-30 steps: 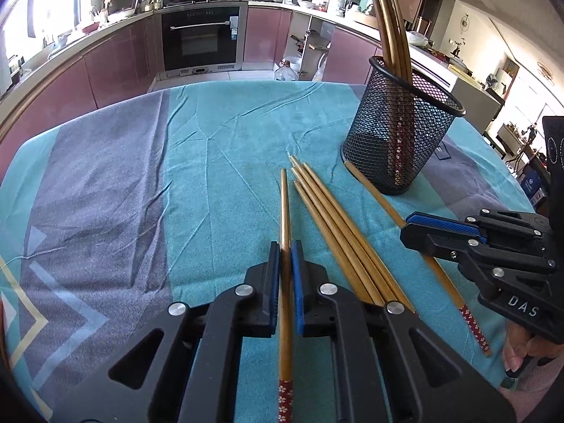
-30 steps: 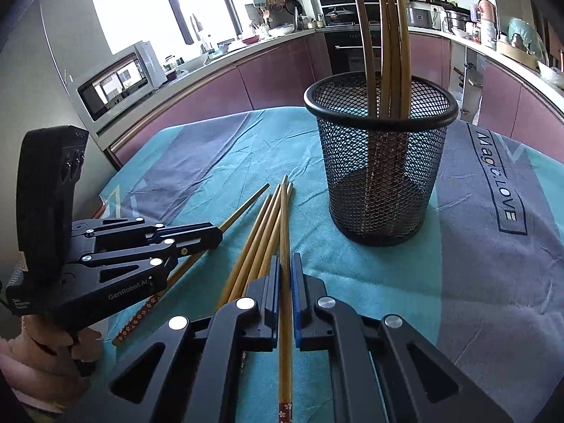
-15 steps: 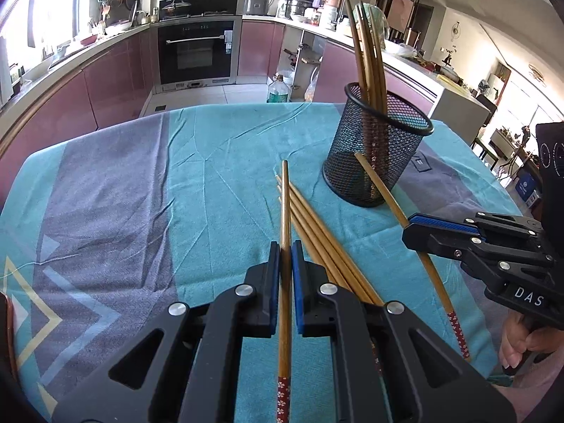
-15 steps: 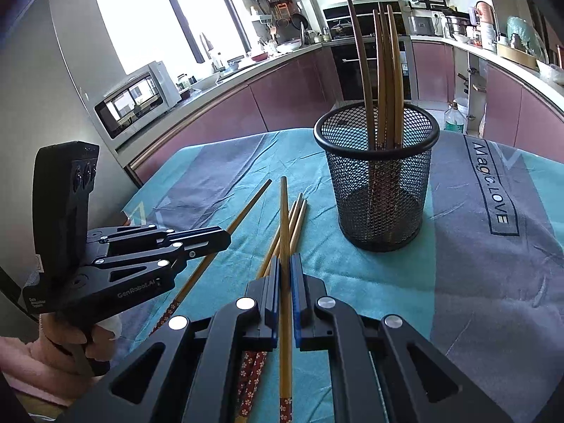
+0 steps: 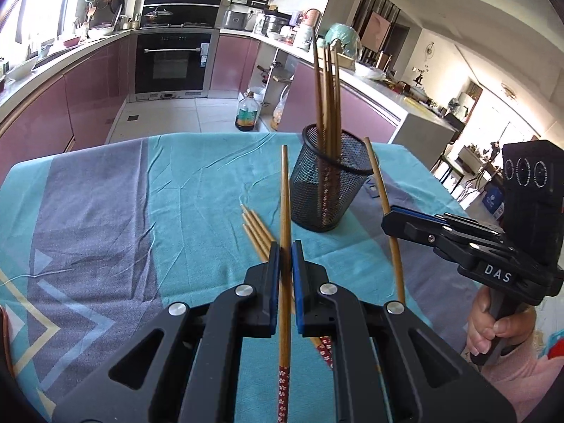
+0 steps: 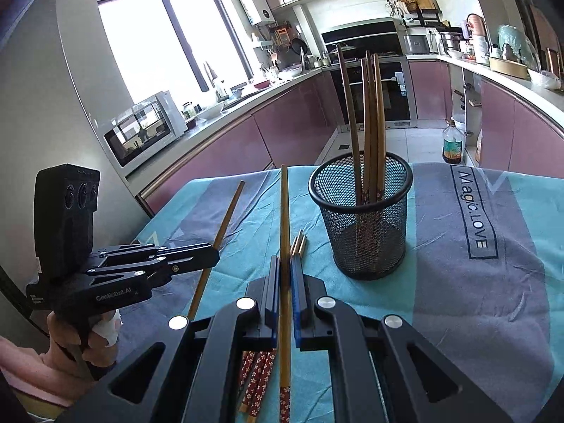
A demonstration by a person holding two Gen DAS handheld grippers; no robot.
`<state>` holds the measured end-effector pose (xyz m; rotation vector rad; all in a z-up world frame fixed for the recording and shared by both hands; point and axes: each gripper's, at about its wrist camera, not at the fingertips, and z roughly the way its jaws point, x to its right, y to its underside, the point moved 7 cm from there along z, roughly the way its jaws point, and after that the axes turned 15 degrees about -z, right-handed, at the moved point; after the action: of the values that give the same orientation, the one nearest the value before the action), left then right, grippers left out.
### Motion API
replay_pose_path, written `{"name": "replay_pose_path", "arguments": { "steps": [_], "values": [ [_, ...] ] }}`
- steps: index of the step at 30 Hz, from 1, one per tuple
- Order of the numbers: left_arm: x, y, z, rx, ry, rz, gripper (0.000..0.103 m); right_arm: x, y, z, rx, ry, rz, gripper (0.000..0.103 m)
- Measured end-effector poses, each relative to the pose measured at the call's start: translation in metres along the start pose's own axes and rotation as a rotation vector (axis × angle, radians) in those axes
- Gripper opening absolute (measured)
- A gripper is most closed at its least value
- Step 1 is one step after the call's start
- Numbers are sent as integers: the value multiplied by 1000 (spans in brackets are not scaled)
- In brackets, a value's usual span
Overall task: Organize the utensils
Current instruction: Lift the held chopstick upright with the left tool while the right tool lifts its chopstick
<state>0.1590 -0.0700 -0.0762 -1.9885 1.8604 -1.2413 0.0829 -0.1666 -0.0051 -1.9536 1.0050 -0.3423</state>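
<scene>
Bamboo fills my left wrist view: my left gripper (image 5: 285, 264) is clamped tight on a long tan bamboo chopstick with a red flowered end (image 5: 284, 232), whose shaft runs straight ahead between the blue pads (image 5: 274, 275) with the tip raised off the teal and grey patterned tablecloth (image 5: 123, 211). Ahead and a little right of the fingertips stands the black wire-mesh cylinder holder (image 5: 329, 187), upright, with several chopsticks standing in it. Just under and left of the held stick, a bundle of loose bamboo chopsticks (image 5: 255, 231) lies on the cloth. Off to the right, the right gripper (image 5: 391, 219) grips its own chopstick (image 5: 382, 194), tilted up beside the holder; a hand (image 5: 493, 331) grasps its handle.

From my right wrist view, the right gripper (image 6: 285, 275) is closed narrow on that second chopstick (image 6: 284, 232), pointing ahead with its tip lifted. The mesh holder (image 6: 363, 218) sits ahead and right of the fingers, near but apart. The loose bundle (image 6: 298, 245) lies just right of the held stick, its red ends showing beneath the gripper. To the left, the left gripper (image 6: 211, 255) holds its stick (image 6: 225, 222), with a hand (image 6: 75, 338) on the handle.
</scene>
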Motion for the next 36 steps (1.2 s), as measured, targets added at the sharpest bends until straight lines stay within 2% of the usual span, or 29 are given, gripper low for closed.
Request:
{"name": "replay_pose_path", "arguments": {
  "steps": [14,36],
  "values": [
    [20,-19,-36,46,123,1,7,13,-21,-32,99,22,9,5],
    [57,-71,-56,144,189,37,7,30,-64,-63,198,68,-37,5]
  ]
}}
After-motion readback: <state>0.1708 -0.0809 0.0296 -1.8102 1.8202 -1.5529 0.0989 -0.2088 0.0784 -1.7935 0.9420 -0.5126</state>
